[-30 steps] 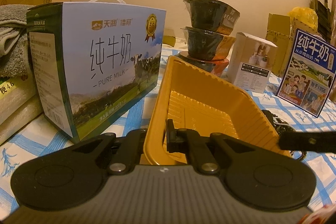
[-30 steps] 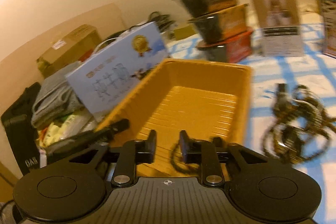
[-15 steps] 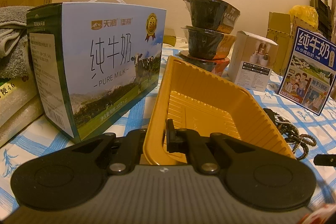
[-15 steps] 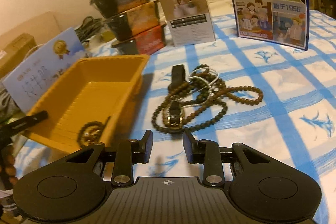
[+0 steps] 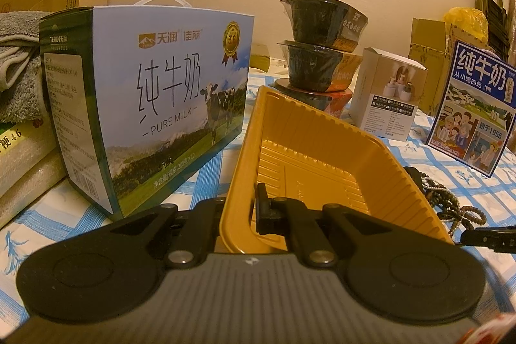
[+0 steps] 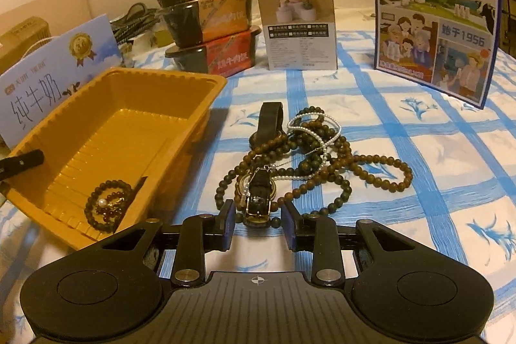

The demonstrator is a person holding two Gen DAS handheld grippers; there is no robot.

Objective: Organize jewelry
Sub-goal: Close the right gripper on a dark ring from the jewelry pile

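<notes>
Your right gripper [image 6: 258, 223] stands partly open, the watch [image 6: 258, 192] between its fingers untouched; your left gripper [image 5: 250, 211] pinches the tray [image 5: 240, 170] rim.

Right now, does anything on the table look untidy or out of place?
Yes. Dark bead necklaces, a white pearl strand and a black-strap watch lie tangled in one heap on the blue-checked cloth, beside the yellow plastic tray. Only one bead bracelet is inside it.

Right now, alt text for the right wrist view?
The right tool hangs open over a tangle of bead necklaces on a blue-checked tablecloth, its fingers either side of a black-strapped watch. To its left, a yellow plastic tray holds a beaded bracelet.
</notes>
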